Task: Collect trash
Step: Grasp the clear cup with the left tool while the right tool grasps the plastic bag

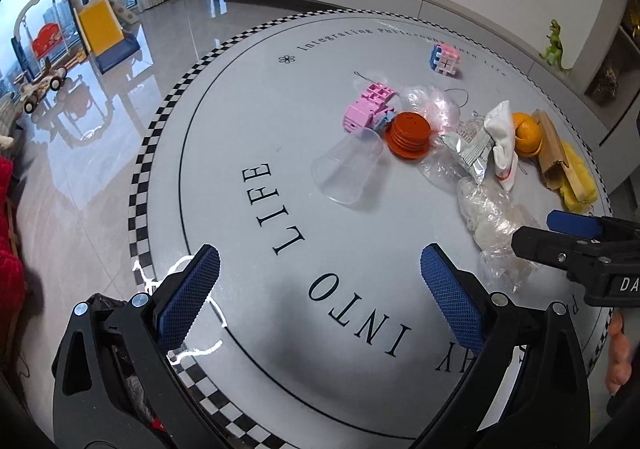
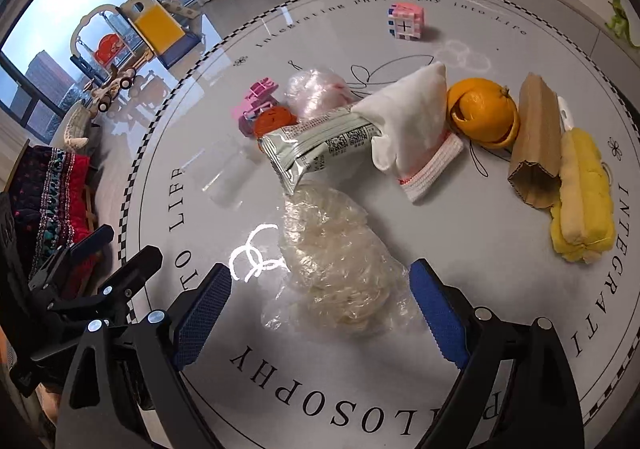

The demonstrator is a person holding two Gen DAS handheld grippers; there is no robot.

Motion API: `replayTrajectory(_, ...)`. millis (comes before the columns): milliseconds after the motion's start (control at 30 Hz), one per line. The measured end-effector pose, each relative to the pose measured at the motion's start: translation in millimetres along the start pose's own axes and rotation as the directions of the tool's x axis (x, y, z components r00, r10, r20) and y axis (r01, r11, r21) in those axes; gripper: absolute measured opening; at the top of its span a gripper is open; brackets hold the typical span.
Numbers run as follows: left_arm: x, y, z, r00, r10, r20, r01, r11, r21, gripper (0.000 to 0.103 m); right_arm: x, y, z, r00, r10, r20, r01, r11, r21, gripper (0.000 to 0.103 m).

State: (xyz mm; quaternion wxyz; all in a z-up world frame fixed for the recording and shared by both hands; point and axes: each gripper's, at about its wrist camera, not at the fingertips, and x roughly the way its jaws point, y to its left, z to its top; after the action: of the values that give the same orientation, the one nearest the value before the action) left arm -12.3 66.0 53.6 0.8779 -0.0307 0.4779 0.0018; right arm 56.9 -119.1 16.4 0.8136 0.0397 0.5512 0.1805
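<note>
Both jaws spread wide, empty; crumpled plastic wrap [image 2: 340,281] lies just beyond right gripper [image 2: 320,313], long axis running near-to-far; left gripper [image 1: 320,297] farther left over bare surface [image 1: 248,97].

The left gripper [image 1: 320,305] points steeply down, its two blue pads wide apart with nothing between them. The right gripper [image 2: 322,313] is also tilted down and spread wide. At the right edge of the left view, probably a hand [image 1: 618,353].
</note>
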Motion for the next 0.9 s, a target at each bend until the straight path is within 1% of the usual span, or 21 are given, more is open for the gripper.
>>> replayTrajectory(167,15.6,-5.2,10.0,1.000,0.006,-0.012,-0.006,0.999,0.032,0.097,9.1,3.4,1.0,1.000,-0.018,-0.012,0.017,0.999,-0.036,0.091)
replayTrajectory(200,19.4,-6.3,13.0,1.000,0.009,-0.014,-0.009,0.999,0.036,0.097,10.3,4.3,0.4,1.000,-0.022,-0.013,0.022,0.999,-0.046,0.088)
replayTrajectory(233,23.2,-7.5,15.5,1.000,0.009,-0.015,-0.008,0.999,0.044,0.097,11.4,4.5,-0.7,0.999,-0.033,-0.018,0.032,0.998,-0.054,0.076)
replayTrajectory(267,27.2,-8.9,18.4,1.000,0.007,-0.017,-0.007,0.999,0.048,0.097,12.5,3.1,-0.8,0.999,-0.037,-0.023,0.035,0.998,-0.056,0.068)
replayTrajectory(333,34.5,-14.2,22.5,1.000,0.006,-0.017,-0.005,0.998,0.062,0.097,9.5,1.4,-4.8,1.000,-0.004,-0.027,0.003,0.998,-0.056,0.056)
replayTrajectory(400,42.8,-20.8,27.6,1.000,0.012,-0.016,-0.011,0.996,0.089,0.097,5.4,-0.8,-7.4,1.000,-0.001,-0.020,0.000,0.998,-0.059,0.052)
replayTrajectory(500,51.5,-29.0,33.6,0.999,0.038,-0.007,-0.037,0.992,0.120,0.097,1.0,-4.3,-10.0,1.000,0.001,-0.015,-0.002,0.998,-0.061,0.051)
replayTrajectory(567,56.7,-32.6,36.0,0.999,0.047,-0.008,-0.045,0.990,0.137,0.087,-2.8,-6.5,-12.2,1.000,0.013,-0.013,-0.014,0.998,-0.056,0.051)
replayTrajectory(633,65.7,-33.7,37.6,0.999,0.039,-0.038,-0.033,0.990,0.139,0.071,-5.2,-9.7,-15.4,1.000,0.026,-0.012,-0.026,0.999,-0.046,0.051)
replayTrajectory(667,69.9,-33.8,37.7,0.998,0.039,-0.052,-0.032,0.990,0.137,0.067,-6.0,-12.6,-16.0,0.999,0.034,-0.012,-0.035,0.999,-0.036,0.051)
replayTrajectory(700,74.2,-33.1,37.9,0.997,0.041,-0.066,-0.032,0.990,0.136,0.061,-6.0,-13.9,-17.2,0.999,0.038,-0.012,-0.038,0.999,-0.028,0.051)
replayTrajectory(767,74.2,-32.4,38.9,0.998,0.025,-0.061,-0.017,0.991,0.133,0.055,-8.2,-16.3,-19.0,1.000,0.027,-0.009,-0.027,0.999,-0.031,0.051)
replayTrajectory(800,73.3,-32.2,37.3,0.998,0.017,-0.062,-0.009,0.991,0.132,0.046,-8.3,-15.1,-19.3,1.000,0.019,-0.008,-0.019,0.999,-0.035,0.051)
replayTrajectory(900,71.1,-32.9,37.5,0.998,-0.003,-0.060,0.011,0.991,0.132,0.045,-12.8,-12.4,-21.7,1.000,0.007,-0.002,-0.008,0.999,-0.045,0.050)
